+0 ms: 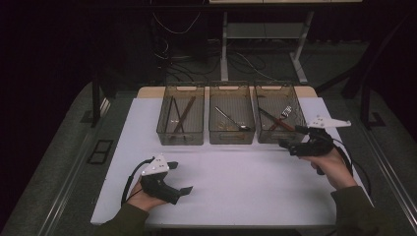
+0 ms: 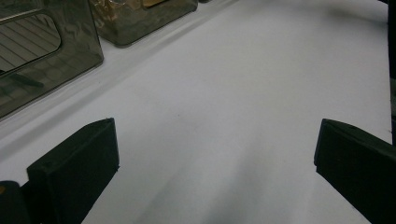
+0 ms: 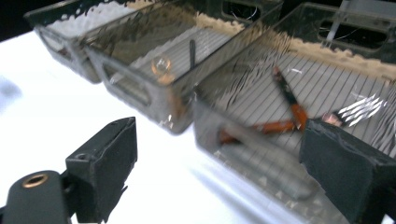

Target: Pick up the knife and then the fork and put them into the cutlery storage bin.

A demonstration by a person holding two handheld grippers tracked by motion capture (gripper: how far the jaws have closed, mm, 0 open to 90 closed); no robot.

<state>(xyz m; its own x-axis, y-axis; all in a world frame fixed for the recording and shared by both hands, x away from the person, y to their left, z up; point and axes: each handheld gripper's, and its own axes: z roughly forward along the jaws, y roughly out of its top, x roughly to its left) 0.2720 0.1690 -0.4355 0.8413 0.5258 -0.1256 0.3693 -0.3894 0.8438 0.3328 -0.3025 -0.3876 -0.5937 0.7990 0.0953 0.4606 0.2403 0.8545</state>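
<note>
The left gripper [image 1: 181, 178] rests near the table's [image 1: 236, 182] front left corner, jaws wide, nothing between them. The right gripper [image 1: 291, 137], also spread and empty, hovers at the near wall of the right bin [image 1: 278, 136], holding forks [image 1: 285, 114], along the back edge.

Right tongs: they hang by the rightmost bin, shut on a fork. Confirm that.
Not quite. The right tongs do hang by the rightmost bin, but the right gripper view shows their jaws wide apart with nothing between them. The fork lies in that bin.
</note>
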